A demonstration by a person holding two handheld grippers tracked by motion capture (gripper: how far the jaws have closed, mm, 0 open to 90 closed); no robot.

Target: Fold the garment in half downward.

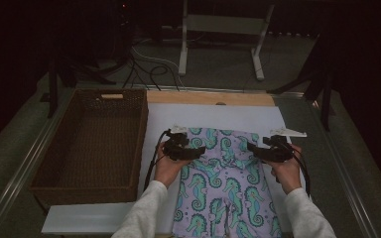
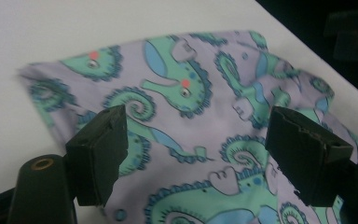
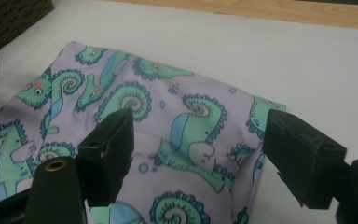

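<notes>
- The seahorse leggings (image 1: pixel 223 183) lay flat on the white surface (image 1: pixel 218 116), with the waist end pointing away from me and the legs running back toward me.
- My left gripper (image 1: pixel 194 150) sat over the left side of the waist end. Its jaws were spread wide, with cloth under them, but they pinched nothing.
- My right gripper (image 1: pixel 254 150) sat over the right side of the waist end. Its jaws were spread wide too, and they held nothing.
- In the left gripper view, the purple cloth (image 2: pixel 196 116) looked a bit bumpy between the jaws.
- In the right gripper view, the edge of the cloth (image 3: pixel 265 112) sat close to one jaw.
- I thought a grab could go wrong here. If I closed too high, the jaws would shut on air.
- If I pinched just the top layer, the leggings could open up and the fold would get messy.
- If one gripper pulled harder than the other, the cloth could twist or slide.
- The brown wicker basket (image 1: pixel 94 144) sat empty just beside the cloth on the left. A wide swing of my left gripper could bump its wall.
</notes>
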